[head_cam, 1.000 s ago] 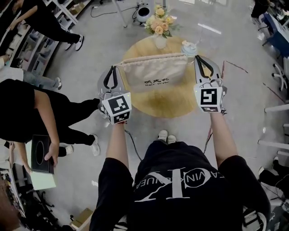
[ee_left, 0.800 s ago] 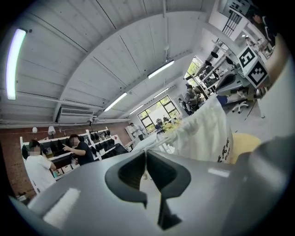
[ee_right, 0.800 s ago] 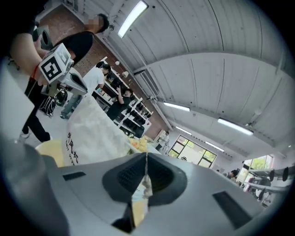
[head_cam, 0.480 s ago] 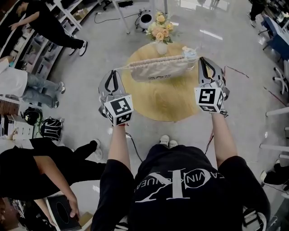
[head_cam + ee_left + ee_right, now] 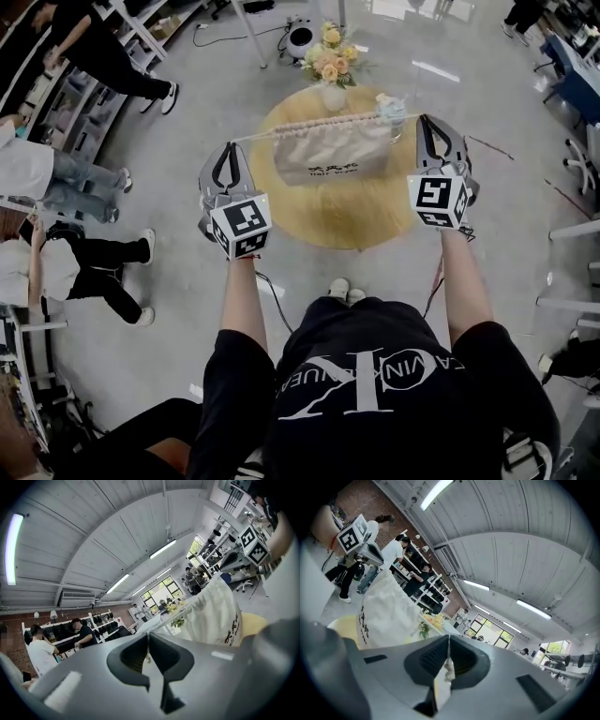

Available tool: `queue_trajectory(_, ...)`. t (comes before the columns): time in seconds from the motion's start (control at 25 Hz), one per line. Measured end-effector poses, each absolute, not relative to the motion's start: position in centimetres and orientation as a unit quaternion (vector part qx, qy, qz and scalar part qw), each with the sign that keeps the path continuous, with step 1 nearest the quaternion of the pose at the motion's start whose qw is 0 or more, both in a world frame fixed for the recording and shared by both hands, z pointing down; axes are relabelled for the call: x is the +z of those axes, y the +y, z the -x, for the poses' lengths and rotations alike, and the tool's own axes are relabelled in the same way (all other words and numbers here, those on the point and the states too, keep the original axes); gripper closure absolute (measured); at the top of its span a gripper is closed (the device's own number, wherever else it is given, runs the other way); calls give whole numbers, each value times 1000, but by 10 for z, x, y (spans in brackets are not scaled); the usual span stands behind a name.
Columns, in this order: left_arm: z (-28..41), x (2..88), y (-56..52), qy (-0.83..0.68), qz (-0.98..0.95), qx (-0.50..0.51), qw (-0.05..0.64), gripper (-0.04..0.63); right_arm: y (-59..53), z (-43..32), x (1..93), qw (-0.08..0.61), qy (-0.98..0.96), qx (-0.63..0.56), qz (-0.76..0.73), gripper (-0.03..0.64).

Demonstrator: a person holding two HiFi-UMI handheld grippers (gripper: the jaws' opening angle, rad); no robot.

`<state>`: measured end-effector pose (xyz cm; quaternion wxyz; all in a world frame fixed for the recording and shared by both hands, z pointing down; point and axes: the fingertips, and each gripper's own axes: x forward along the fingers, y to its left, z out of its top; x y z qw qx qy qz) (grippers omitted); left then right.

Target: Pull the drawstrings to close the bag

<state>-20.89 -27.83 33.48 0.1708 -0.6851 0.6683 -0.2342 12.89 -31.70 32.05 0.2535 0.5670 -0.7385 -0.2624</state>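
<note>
the left gripper (image 5: 231, 148) is clenching tight on the left drawstring (image 5: 255, 136); in the left gripper view its jaws are pressing together with just a sliver of pale cord pinched between them; the right gripper (image 5: 424, 122) is doing the same on its side, jaws squeezed onto the right drawstring (image 5: 449, 669), a frayed white end poking out below the pads; the bag (image 5: 330, 155) is hanging between the two grippers, slung from the cords over the round wooden table (image 5: 328, 217); its mouth is bunching into tight ruffles along the top edge, and the cream cloth below is sagging flat with dark lettering facing the head view; the left drawstring is running taut from the bag's top corner out to the left gripper, which is sitting out past the table's edge; the right gripper is sitting close beside the bag's other corner, just next to a cup (image 5: 392, 103); a vase of flowers (image 5: 330, 58) is standing at the far rim of the table, behind the bag; whether the bag's bottom is touching the tabletop, no view is showing; people (image 5: 103, 56) are moving about by the shelves (image 5: 141, 21) off to the left
</note>
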Motion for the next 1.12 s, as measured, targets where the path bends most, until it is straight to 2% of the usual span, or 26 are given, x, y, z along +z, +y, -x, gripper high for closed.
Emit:
queue_trajectory(0.4, 217, 329, -273, 663, 689, -231, 178, 572, -320, -132, 313, 251, -738, -264, -568, 597)
queue_trajectory(1.12, 228, 320, -276, 659, 709, -205, 147, 572, -326, -146, 307, 263, -725, -266, -579, 597)
